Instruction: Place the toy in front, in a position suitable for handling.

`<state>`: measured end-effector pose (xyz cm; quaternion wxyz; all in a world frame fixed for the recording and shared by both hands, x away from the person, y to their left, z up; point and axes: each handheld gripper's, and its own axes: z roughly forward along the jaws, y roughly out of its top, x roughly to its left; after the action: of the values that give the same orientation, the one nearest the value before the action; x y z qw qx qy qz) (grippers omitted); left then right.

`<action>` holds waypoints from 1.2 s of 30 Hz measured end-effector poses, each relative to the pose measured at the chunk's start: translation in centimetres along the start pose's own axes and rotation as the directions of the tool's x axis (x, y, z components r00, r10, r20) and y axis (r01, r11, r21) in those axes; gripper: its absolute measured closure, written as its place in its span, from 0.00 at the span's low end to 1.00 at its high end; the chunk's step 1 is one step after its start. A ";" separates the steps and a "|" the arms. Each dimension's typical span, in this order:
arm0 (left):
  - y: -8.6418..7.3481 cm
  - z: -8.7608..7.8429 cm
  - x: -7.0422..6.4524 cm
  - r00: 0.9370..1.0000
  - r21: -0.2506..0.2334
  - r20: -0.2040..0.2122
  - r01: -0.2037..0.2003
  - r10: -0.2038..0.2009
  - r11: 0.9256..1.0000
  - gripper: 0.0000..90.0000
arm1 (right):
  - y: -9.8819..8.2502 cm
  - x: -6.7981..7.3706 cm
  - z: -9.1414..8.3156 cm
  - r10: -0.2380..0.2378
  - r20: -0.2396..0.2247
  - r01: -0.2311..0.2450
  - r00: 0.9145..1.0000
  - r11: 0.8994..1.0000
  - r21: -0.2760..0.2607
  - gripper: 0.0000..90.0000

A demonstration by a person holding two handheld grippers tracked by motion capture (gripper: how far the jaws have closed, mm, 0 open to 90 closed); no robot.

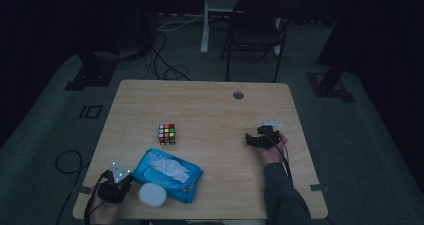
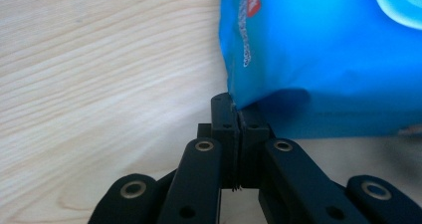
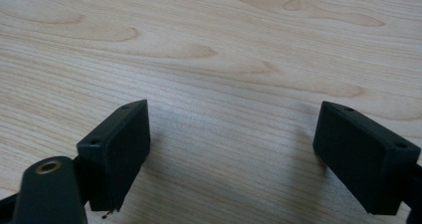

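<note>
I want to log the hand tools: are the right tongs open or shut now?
Open. In the right gripper view the two black jaws of the right tongs stand far apart, with bare wooden table between them and nothing held.

Wipes pack cropped, print blurred

The blue wipes pack carries the only printing. In the left gripper view, a line of small white lettering runs up its side near the left edge, and a red patch with white letters sits above that line at the top of the pack. Both are blurred and turned sideways, so no word can be read; it is perhaps a brand name. In the high view the blue wipes pack is too small for any lettering to show.
</note>
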<state>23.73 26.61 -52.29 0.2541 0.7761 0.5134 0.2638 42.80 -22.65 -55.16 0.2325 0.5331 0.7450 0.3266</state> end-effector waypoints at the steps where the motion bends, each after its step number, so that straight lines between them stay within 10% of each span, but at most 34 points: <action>1: 0.1 0.2 0.4 1.000 0.000 -0.005 0.008 -0.008 1.000 1.00 | 0.0 0.0 0.0 0.000 0.000 0.000 1.000 1.000 0.000 0.16; 16: 1.4 3.0 5.9 0.991 -0.019 -0.025 0.133 -0.134 0.991 0.98 | 0.0 0.0 0.0 -0.001 -0.003 0.001 1.000 1.000 0.000 0.17; 36: 2.2 5.0 8.1 0.969 -0.067 -0.020 0.243 -0.244 0.968 0.94 | -0.1 1.1 -0.8 -0.017 -0.037 0.017 0.999 1.000 -0.016 0.27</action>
<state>31.21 32.72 -53.24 0.3022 0.6948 0.5995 0.2579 41.81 -21.80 -54.67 0.2255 0.5189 0.7512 0.3401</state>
